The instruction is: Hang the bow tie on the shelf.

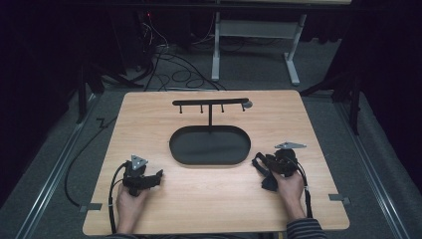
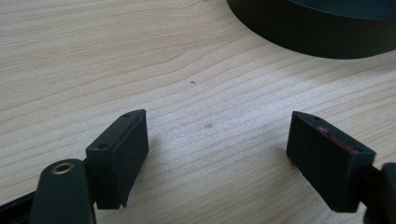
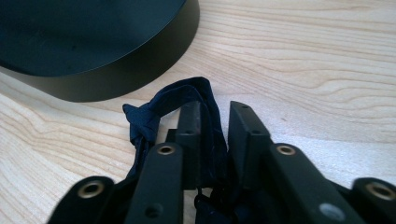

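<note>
The right tool has its 2 jaws almost together, and a dark blue fabric strap with a knot passes between them, so the tool is gripping this strap. The strap makes a loop in front of the jaw tips and the knot lies just to the left of the jaws in the right gripper view. In the high view the right tool rests on the wooden table in the person's right hand. The black oval tray is near it, just beyond the jaw tips. A thin black stand with small hooks rises from the far rim of the tray.

The left tool has its jaws wide apart with only bare table between them. The left hand holds it.
</note>
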The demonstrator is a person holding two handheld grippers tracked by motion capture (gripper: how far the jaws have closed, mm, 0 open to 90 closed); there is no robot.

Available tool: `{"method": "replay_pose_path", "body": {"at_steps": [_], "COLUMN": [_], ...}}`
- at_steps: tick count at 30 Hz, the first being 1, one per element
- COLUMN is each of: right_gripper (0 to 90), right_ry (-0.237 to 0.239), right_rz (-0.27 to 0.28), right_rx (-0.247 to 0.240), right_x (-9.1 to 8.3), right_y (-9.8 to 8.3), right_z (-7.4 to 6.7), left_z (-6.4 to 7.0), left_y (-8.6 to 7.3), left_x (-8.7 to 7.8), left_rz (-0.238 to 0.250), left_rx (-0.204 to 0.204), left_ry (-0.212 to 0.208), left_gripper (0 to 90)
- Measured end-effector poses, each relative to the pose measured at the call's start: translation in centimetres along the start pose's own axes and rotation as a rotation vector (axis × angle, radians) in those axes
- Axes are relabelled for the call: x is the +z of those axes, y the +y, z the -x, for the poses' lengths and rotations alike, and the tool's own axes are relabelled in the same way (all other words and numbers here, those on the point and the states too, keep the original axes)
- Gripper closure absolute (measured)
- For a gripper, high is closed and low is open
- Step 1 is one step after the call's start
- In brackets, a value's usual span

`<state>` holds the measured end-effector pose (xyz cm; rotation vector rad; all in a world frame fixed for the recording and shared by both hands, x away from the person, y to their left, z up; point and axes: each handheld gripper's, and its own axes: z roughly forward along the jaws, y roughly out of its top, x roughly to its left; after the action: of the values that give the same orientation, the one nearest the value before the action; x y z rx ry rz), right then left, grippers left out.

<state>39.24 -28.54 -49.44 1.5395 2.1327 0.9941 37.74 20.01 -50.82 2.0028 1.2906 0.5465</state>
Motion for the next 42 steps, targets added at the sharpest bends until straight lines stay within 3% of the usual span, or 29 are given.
{"method": "replay_pose_path", "body": {"at_steps": [3, 10, 42], "right_gripper": [84.2, 89.6, 90.0], "right_ry": [0.007, 0.016, 0.028], "right_rz": [-0.009, 0.006, 0.138], "right_rx": [-0.009, -0.015, -0.057], "right_x": [0.1, -0.1, -4.3], "right_y": [0.0, 0.0, 0.8], "right_z": [0.0, -0.1, -0.7], "left_z": [0.0, 0.0, 0.0], "left_y": [0.0, 0.0, 0.0], "left_x": [0.0, 0.0, 0.0], "left_rz": [0.0, 0.0, 0.0], "left_rx": [0.0, 0.0, 0.0], "left_ry": [0.0, 0.0, 0.0], "left_gripper": [21.3, 21.3, 21.3]}}
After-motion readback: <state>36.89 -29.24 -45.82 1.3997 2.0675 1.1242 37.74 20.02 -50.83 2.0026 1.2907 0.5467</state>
